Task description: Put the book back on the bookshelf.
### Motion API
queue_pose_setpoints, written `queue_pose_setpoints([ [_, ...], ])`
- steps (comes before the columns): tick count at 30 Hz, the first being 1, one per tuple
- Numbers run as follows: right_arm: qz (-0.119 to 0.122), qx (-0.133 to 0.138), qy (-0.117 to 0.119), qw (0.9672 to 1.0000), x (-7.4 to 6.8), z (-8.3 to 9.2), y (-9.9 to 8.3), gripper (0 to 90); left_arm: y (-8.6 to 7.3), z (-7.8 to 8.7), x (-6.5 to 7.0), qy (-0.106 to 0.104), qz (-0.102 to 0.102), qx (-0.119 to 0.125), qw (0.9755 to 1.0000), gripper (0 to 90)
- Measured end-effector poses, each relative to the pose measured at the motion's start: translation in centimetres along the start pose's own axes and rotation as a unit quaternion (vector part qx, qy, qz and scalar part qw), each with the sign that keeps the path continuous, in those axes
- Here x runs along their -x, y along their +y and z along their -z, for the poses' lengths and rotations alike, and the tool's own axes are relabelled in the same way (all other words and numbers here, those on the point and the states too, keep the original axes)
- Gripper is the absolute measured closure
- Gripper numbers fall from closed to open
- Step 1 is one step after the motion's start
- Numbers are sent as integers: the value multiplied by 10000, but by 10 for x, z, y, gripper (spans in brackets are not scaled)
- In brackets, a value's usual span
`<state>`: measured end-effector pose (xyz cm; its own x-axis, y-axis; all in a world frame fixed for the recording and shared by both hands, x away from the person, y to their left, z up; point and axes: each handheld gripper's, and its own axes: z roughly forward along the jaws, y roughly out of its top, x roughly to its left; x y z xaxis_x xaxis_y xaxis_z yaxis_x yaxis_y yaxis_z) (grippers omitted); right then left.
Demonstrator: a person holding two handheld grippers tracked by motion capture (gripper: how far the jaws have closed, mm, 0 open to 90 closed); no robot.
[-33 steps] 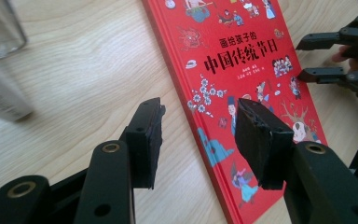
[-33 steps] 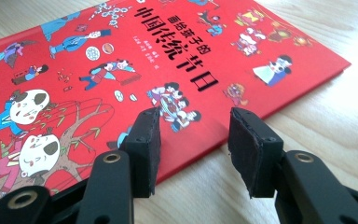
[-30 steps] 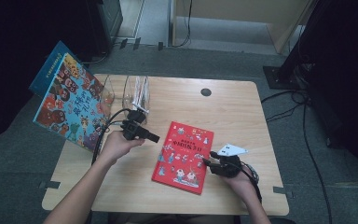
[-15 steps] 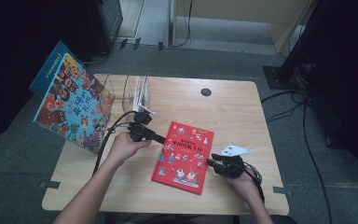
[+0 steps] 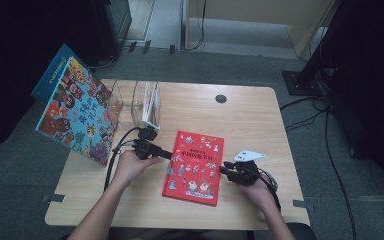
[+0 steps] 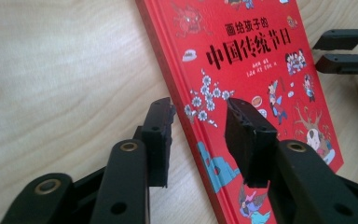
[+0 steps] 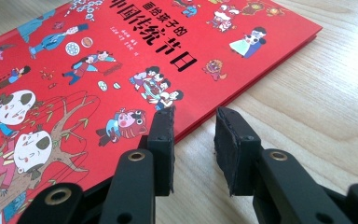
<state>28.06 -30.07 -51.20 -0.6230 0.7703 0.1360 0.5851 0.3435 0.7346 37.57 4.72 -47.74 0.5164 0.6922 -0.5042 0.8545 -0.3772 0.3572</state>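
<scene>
A red picture book (image 5: 194, 167) lies flat on the wooden table (image 5: 260, 125). My left gripper (image 5: 171, 155) is at the book's left edge. In the left gripper view its jaws (image 6: 198, 112) straddle that edge, one over the wood and one over the red cover (image 6: 256, 56). They have just been closing, but a gap remains and the pads do not press the book. My right gripper (image 5: 224, 170) sits at the book's right edge. Its jaws (image 7: 195, 116) have also been closing and still stand apart, straddling the cover's edge (image 7: 121, 60).
A large colourful book (image 5: 77, 117) leans off the table's left side. A clear plastic rack (image 5: 145, 102) stands behind my left hand. A dark round hole (image 5: 221, 98) is in the tabletop farther back. Cables trail across the floor at the right.
My left hand has moved right and down, bringing its gripper to the book's left edge. The right hand has stayed at the right edge. The book has not moved.
</scene>
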Motion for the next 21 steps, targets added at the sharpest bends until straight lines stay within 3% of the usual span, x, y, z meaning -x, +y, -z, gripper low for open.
queue_pose_setpoints([
  [6, -45, 6, 45, 10000, 0, -3, 2, 716, -11, -5, -3, -62, 128, 195, 9997, 654],
  [11, 72, -36, 1, 10000, -2, -6, 2, 806, -17, -10, -5, -71, 153, 157, 9997, 692],
  [14, 26, -35, 43, 10000, -3, -6, 3, 842, -20, -12, -5, -55, 125, 127, 9998, 724],
  [21, 95, -36, 13, 9999, -6, -10, 5, 898, -30, -15, -5, -217, 222, 213, 9993, 761],
])
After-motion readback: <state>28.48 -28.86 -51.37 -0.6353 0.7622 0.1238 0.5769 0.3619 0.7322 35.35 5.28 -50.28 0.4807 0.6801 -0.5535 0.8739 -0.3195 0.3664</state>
